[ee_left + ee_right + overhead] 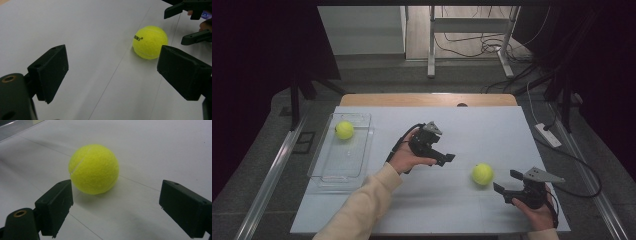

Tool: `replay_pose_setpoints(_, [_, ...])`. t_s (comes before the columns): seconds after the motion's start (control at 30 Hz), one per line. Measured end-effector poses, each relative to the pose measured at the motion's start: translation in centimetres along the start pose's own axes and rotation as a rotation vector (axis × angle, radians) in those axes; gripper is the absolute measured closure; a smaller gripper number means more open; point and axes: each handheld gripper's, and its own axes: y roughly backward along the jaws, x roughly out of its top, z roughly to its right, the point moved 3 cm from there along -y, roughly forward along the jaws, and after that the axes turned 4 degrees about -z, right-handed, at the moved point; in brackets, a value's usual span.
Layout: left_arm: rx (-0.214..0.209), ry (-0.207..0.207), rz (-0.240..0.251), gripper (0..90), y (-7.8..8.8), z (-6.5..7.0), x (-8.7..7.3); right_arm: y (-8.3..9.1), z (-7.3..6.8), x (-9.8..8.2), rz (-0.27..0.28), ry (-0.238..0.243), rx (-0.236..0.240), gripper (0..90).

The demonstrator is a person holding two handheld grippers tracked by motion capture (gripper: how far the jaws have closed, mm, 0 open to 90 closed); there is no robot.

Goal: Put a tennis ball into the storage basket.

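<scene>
A yellow tennis ball (482, 174) lies on the white table sheet (482, 130), right of centre. My right gripper (506, 181) stands open just right of it, jaws pointing at the ball (93, 168), which rests a little beyond the tips of the right gripper (120, 210). My left gripper (446, 159) is open and empty, left of the ball and aimed toward it. From the left gripper (115, 72) the ball (150, 42) is farther off, with the right gripper (175, 27) behind it. A second yellow ball (344, 130) sits in a clear tray (339, 162) at the left.
The clear tray stands along the table's left edge. A wooden table rim (427, 99) shows beyond the sheet. A white power strip (548, 135) and cables lie on the floor at the right, and a metal frame (472, 40) stands behind.
</scene>
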Motion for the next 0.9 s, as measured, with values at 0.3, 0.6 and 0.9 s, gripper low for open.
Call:
replay_pose_setpoints(0.3, [-0.009, -0.015, -0.020, 11.3, -0.8, 0.5, 0.2, 0.0, 0.0, 0.0, 0.000, 0.002, 0.002, 12.1])
replay_pose_setpoints(0.6, [-0.023, -0.024, -0.032, 11.2, -1.7, 1.0, 0.4, 0.0, 0.0, 0.0, -0.002, 0.003, 0.005, 12.0])
replay_pose_setpoints(0.9, [-0.032, -0.025, -0.040, 11.3, -2.4, 1.4, 0.7, 0.0, 0.0, 0.0, -0.003, 0.005, 0.006, 12.0])
